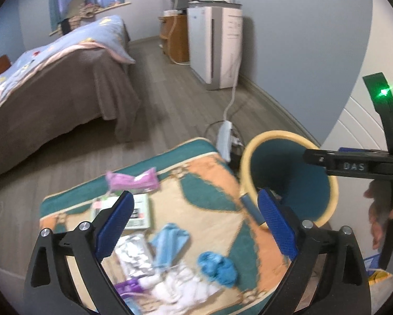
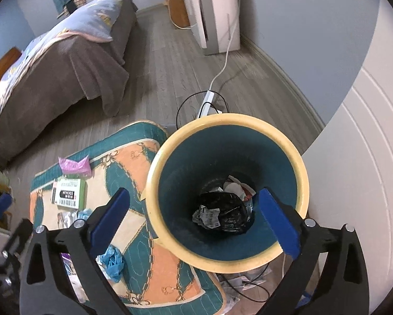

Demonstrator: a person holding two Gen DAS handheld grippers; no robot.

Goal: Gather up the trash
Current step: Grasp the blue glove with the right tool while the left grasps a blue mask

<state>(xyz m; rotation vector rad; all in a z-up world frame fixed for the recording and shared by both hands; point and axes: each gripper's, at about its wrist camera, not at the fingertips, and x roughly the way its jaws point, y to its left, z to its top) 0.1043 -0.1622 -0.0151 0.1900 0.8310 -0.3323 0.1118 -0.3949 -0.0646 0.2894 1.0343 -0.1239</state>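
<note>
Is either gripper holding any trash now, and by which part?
Nothing is held. The left gripper and the right gripper are both open and empty.

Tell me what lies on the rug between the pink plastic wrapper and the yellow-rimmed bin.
Nothing: between the pink plastic wrapper and the yellow-rimmed teal bin only bare patterned rug shows, clearest in the right wrist view.

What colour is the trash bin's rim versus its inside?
Trash bin: pale yellow rim, dark teal inside; clearest in the right wrist view.

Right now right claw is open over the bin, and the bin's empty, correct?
Not empty. The right wrist view shows the bin already holds trash: a black bag and crumpled paper. The right claw is open over it, as you said.
</note>
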